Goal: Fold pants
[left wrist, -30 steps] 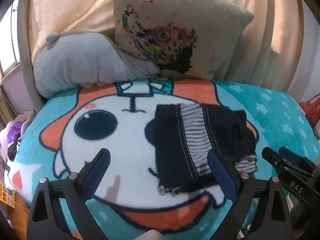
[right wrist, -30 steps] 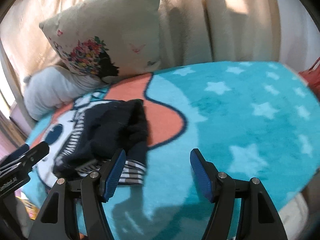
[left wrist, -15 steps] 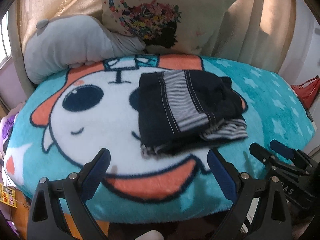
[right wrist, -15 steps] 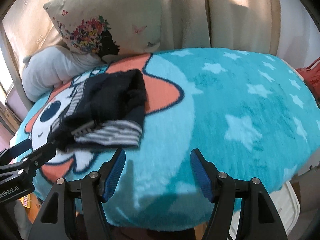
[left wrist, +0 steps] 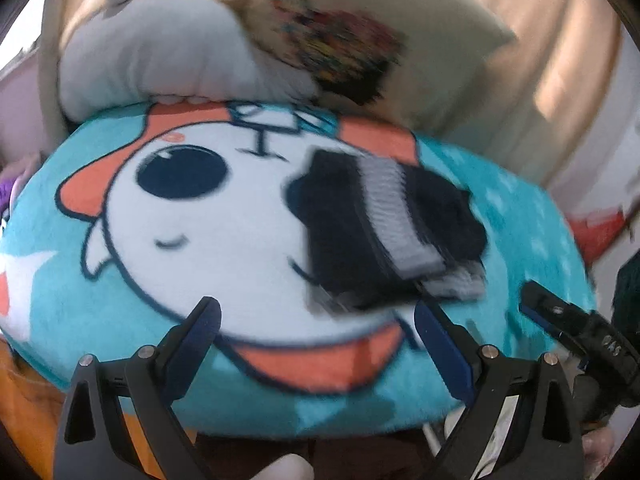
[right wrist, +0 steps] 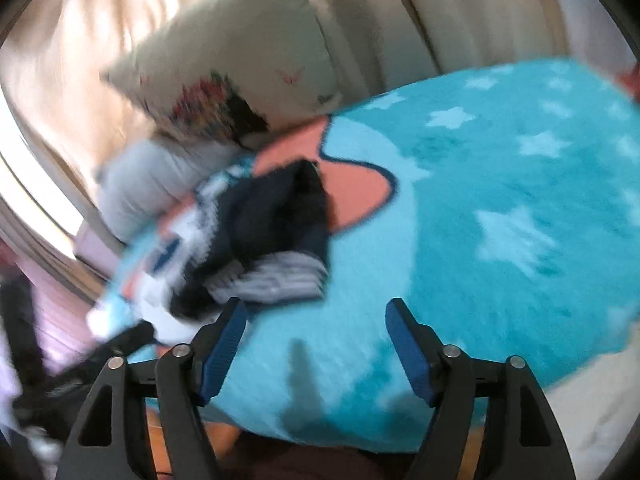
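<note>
The dark navy pants [left wrist: 384, 236] with a grey striped lining lie folded in a bundle on the teal cartoon blanket [left wrist: 224, 216]. They also show in the right wrist view as pants [right wrist: 276, 232], left of centre. My left gripper [left wrist: 316, 332] hovers open just in front of the bundle, nothing between its blue pads. My right gripper [right wrist: 316, 332] is open too, its jaws still opening over bare teal blanket [right wrist: 500, 208], right of the bundle. The right gripper's black tip [left wrist: 568, 328] shows at the right edge of the left wrist view. Both views are blurred.
A cream floral pillow [left wrist: 360, 36] and a grey plush cushion [left wrist: 160, 56] lean against beige curtains [right wrist: 440, 12] at the back. The blanket's front edge drops off below the grippers. A red object [left wrist: 600, 232] sits off the right side.
Both grippers pulled back from the bundle toward the blanket's front edge and rolled. The right gripper's jaws spread a little wider. The pants stayed folded in place.
</note>
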`<state>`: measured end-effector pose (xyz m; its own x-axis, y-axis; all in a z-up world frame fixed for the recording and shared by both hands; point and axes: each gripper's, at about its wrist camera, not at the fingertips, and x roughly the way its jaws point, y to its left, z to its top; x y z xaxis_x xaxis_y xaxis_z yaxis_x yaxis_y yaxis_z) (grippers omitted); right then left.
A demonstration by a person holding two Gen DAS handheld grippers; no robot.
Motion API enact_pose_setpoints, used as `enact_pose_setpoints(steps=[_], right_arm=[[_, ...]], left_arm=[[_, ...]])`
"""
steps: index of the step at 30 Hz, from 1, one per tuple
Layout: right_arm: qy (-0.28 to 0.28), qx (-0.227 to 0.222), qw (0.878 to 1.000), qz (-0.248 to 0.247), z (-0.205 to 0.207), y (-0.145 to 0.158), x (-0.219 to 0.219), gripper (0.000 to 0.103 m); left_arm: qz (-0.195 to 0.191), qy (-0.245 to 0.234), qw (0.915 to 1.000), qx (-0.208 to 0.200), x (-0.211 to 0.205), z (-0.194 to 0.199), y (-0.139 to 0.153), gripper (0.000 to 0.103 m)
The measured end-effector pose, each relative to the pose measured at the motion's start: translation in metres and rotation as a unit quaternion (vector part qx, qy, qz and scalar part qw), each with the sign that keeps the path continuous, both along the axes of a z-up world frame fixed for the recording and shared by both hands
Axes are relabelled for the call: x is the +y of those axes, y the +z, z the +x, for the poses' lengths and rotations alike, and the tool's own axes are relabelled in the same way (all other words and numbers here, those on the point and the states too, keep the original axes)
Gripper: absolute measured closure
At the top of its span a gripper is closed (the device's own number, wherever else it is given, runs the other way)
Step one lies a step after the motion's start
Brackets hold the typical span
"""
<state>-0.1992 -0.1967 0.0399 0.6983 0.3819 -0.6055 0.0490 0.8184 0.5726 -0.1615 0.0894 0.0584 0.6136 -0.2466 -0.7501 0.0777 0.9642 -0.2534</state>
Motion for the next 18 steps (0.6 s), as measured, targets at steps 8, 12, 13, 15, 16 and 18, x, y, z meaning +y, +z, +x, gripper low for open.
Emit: enact_pose_setpoints(steps=[8,12,13,15,16,18], right_arm=[[0.028,0.023,0.996,0.085,0.086,-0.026,-0.004,0.021],[0.046,0.030,0.996,0.069,0.108,-0.025,0.007,0.023],[0.056,0.028,0.996,0.067,0.109,-0.025,0.010,0.028],[0.078,0.037,0.993,0.078,0.117,-0.027,0.018,0.046],[0.081,0.035,0.993,0.077,0.118,-0.026,0.019,0.049],[0.086,0.026,0.993,0.070,0.120,-0.019,0.021,0.066]], left_arm=[[-0.095,-0.004,0.9921,0.083,0.015,0.088,-0.030,0.006],[-0.114,-0.051,0.9882,0.089,-0.009,0.110,-0.034,0.006],[-0.146,-0.086,0.9806,0.098,-0.018,0.114,-0.038,0.008],[-0.185,-0.111,0.9716,0.097,-0.027,0.116,-0.042,0.011],[-0.185,-0.109,0.9722,0.093,-0.030,0.115,-0.042,0.017],[-0.186,-0.104,0.9728,0.092,-0.033,0.114,-0.039,0.039]])
